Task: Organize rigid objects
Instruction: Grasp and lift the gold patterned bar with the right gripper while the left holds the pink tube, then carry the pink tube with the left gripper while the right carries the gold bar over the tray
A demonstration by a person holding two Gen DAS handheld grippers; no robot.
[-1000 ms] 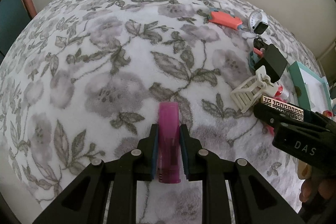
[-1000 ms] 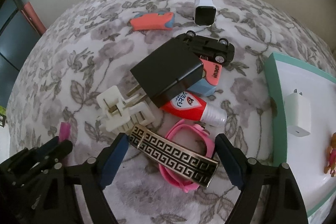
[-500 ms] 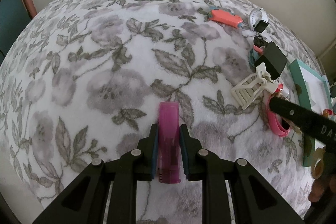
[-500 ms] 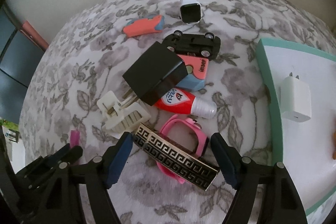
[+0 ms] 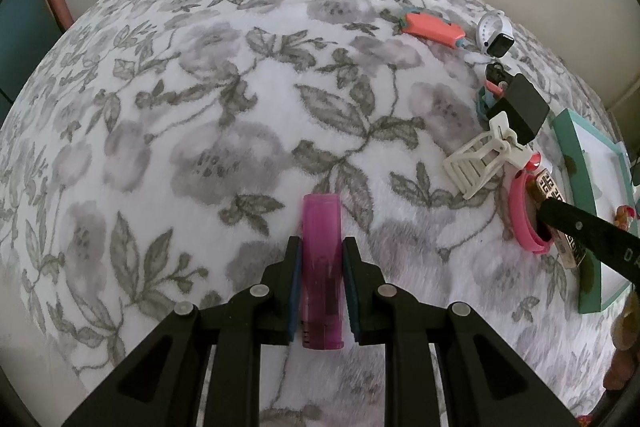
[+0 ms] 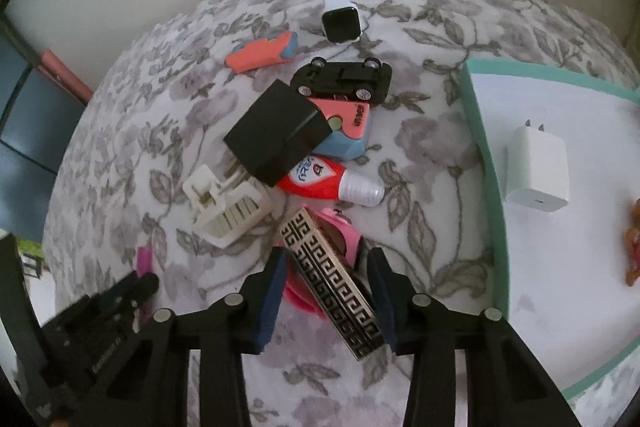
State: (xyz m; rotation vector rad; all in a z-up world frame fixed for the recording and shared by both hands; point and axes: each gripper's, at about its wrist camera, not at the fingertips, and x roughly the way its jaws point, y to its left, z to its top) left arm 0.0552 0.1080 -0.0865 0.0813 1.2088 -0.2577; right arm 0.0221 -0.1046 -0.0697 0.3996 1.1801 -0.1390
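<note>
The pink band (image 6: 348, 239) lies mostly hidden under the patterned bar (image 6: 332, 283) — an orange figure (image 6: 634, 243) is cut off at the edge.

Left tongs (image 5: 320, 269) clamped shut (angled steeply down); right tongs (image 6: 329, 281) have just been closing.

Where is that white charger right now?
In the right wrist view, the white charger lies on the right, on the teal-rimmed tray, apart from the pile on the floral cloth.

Two close, downward wrist views (shared: white clip (image 5: 478, 163))
</note>
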